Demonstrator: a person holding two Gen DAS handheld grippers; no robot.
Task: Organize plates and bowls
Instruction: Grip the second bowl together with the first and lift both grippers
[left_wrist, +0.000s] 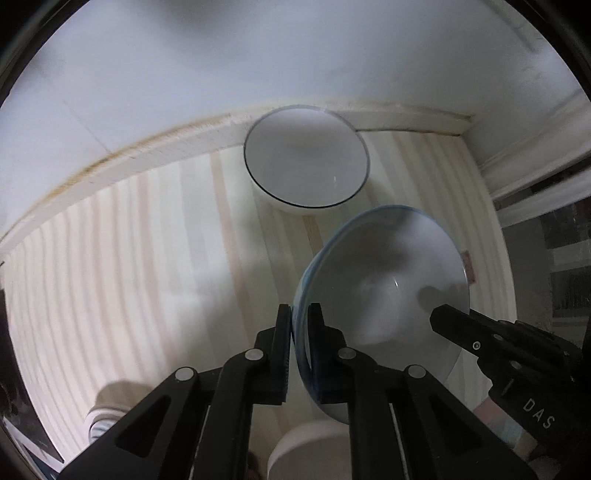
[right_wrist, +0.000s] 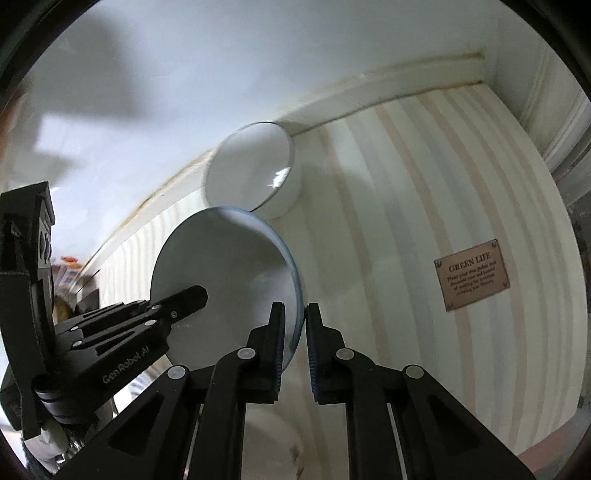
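Observation:
A white bowl with a blue rim (left_wrist: 384, 280) (right_wrist: 225, 280) is held tilted above a striped tablecloth (left_wrist: 147, 266). My left gripper (left_wrist: 298, 325) is shut on its left rim, one finger inside and one outside. My right gripper (right_wrist: 294, 325) is shut on the opposite rim; it shows in the left wrist view (left_wrist: 465, 328). The left gripper shows in the right wrist view (right_wrist: 162, 310). A second white bowl with a dark rim (left_wrist: 306, 155) (right_wrist: 255, 173) stands at the back by the wall.
The white wall (left_wrist: 258, 55) and a ledge run along the table's back edge. A brown "GREEN LIFE" label (right_wrist: 472, 275) is on the cloth at the right. A round white object (left_wrist: 306, 450) sits below the held bowl. A window frame (left_wrist: 535, 155) is at right.

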